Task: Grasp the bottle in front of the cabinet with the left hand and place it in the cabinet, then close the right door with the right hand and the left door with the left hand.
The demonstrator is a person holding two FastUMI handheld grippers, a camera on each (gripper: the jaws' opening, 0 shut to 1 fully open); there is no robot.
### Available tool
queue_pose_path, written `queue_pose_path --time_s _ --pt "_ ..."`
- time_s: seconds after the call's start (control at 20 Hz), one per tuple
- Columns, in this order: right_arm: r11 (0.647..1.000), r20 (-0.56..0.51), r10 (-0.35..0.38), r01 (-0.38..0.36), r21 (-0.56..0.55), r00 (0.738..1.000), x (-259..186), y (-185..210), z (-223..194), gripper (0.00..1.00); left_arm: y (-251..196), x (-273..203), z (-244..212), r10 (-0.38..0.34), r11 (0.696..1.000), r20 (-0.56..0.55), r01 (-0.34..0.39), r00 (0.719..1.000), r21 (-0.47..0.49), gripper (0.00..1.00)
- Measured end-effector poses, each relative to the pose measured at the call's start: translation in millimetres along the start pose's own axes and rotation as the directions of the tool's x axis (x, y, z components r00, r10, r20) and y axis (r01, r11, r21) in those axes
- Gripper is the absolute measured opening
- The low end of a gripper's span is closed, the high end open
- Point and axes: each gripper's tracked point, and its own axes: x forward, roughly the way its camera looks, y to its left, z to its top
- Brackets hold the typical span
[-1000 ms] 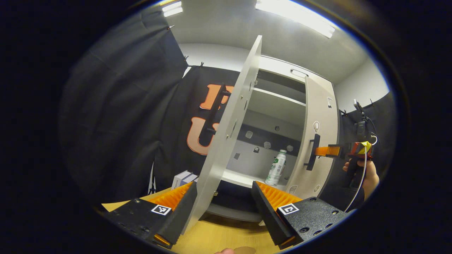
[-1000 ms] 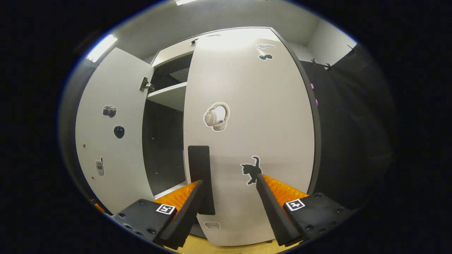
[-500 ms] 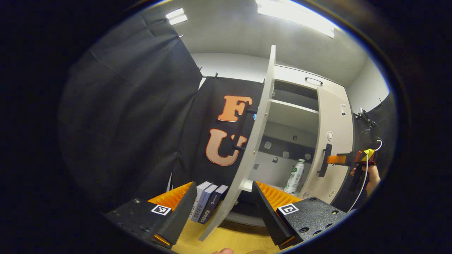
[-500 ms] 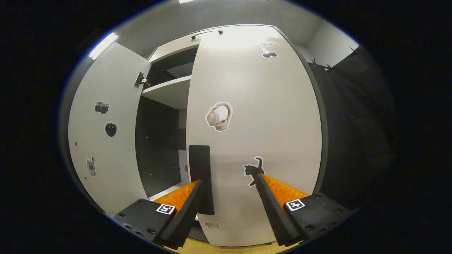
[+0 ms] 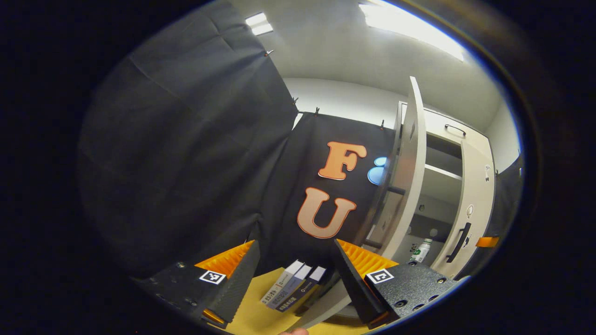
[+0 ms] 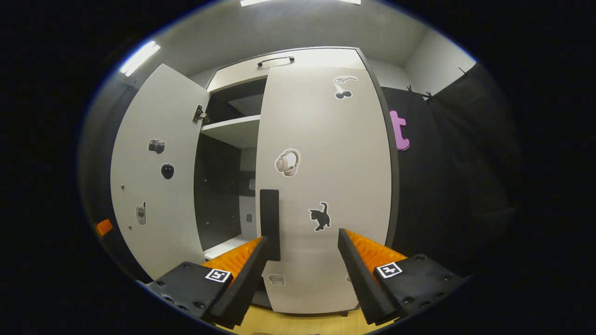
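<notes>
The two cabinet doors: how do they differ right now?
The right door sits nearly flat against the cabinet front, while the left door stands swung wide open. The right door shows its outer face with a black handle and headphone, cat and cherry stickers; the left door shows its inner face with camera, apple and phone stickers. Both are pale grey panels.

Light falls from ceiling light panels (image 5: 412,28), which burn out to plain white glare above the cabinet (image 6: 279,60) in both views. In the right gripper view the top of the cabinet's right door (image 6: 326,153) carries a soft bright sheen, while the inside of the cabinet beside it lies in deep shadow. Both views are sharp at the middle and bent by the fisheye, so the cabinet's straight edges bow outward and dim toward the rim.
</notes>
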Motion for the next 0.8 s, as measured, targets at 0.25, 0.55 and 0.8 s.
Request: queue_pose_path --time_s 0.25,0.55,0.8 --pt "0.999 -0.021 -0.040 0.041 0.020 0.999 -43 -18 -12 0.97 -17 34 29 -0.016 0.988 0.080 0.003 0.997 0.153 0.92" --pt "0.994 -0.011 -0.081 0.082 0.067 0.997 -79 -41 -19 0.97 -44 49 38 -0.087 0.984 0.125 0.066 0.988 0.163 0.92" --pt "0.988 -0.007 -0.127 0.127 0.082 0.992 -98 -59 -24 0.97 -52 55 27 -0.107 0.976 0.092 0.086 0.990 0.200 0.94"
